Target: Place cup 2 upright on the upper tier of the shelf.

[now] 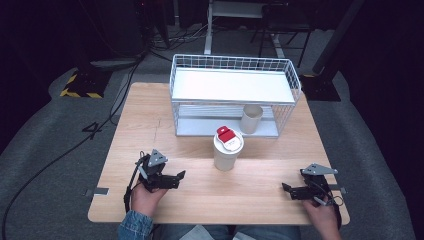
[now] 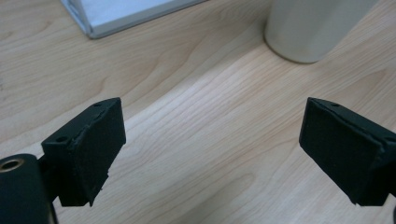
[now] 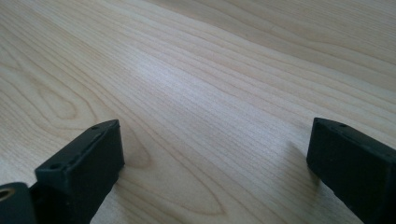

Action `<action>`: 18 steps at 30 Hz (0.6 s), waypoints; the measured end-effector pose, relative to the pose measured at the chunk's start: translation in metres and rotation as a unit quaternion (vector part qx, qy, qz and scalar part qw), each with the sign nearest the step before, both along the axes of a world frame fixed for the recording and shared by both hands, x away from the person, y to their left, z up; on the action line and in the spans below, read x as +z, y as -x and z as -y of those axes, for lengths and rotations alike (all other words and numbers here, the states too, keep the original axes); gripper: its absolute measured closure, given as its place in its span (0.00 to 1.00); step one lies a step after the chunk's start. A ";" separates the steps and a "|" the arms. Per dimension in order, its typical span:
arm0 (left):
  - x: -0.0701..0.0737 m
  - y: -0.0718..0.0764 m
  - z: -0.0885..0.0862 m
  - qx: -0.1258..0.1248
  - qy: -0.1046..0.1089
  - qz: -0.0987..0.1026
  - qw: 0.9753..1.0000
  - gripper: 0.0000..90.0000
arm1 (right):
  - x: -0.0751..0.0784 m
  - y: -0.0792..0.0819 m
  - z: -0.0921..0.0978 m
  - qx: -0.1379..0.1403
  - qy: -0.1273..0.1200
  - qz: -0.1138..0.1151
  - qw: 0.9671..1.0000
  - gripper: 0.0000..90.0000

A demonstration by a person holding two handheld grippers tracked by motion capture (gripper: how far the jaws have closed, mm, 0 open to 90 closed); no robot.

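You have bare table [image 1: 260, 192] across the lower middle of the high view, between your two grippers. Above it, at the centre, the lidded cup [image 1: 227, 149] blocks the way to the wire rack [image 1: 235, 95], whose lower shelf holds a paper cup [image 1: 251, 119].

High view fixed above the person's side, facing forward and down on the whole wooden surface [image 1: 200, 195], left gripper view low and close along its tongs toward the white cup [image 2: 313, 28] base, shared with the high view, right gripper view skimming bare wood
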State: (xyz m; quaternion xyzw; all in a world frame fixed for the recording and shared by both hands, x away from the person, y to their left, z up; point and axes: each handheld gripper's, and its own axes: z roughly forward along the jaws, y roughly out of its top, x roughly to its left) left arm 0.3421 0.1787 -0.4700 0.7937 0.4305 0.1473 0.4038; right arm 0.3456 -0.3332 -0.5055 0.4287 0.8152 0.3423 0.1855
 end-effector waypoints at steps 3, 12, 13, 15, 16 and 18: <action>0.007 0.000 0.005 -0.006 0.011 0.004 1.000 0.09 | 0.000 0.000 0.000 0.000 0.000 0.000 1.000 0.05; 0.029 -0.006 0.029 -0.040 0.039 0.021 0.998 0.09 | 0.000 -0.002 -0.001 0.001 0.000 -0.001 1.000 0.04; 0.030 -0.007 0.032 -0.044 0.044 0.027 0.998 0.09 | 0.000 -0.002 -0.001 0.001 0.000 -0.001 1.000 0.04; 0.033 -0.008 0.036 -0.049 0.050 0.028 0.997 0.09 | 0.000 -0.002 -0.001 0.001 0.000 -0.001 1.000 0.04; 0.033 -0.009 0.040 -0.052 0.053 0.032 0.997 0.09 | 0.000 -0.002 -0.001 0.001 0.000 -0.001 1.000 0.04; 0.034 -0.011 0.046 -0.059 0.060 0.038 0.996 0.09 | 0.000 -0.002 -0.001 0.001 0.000 -0.001 1.000 0.04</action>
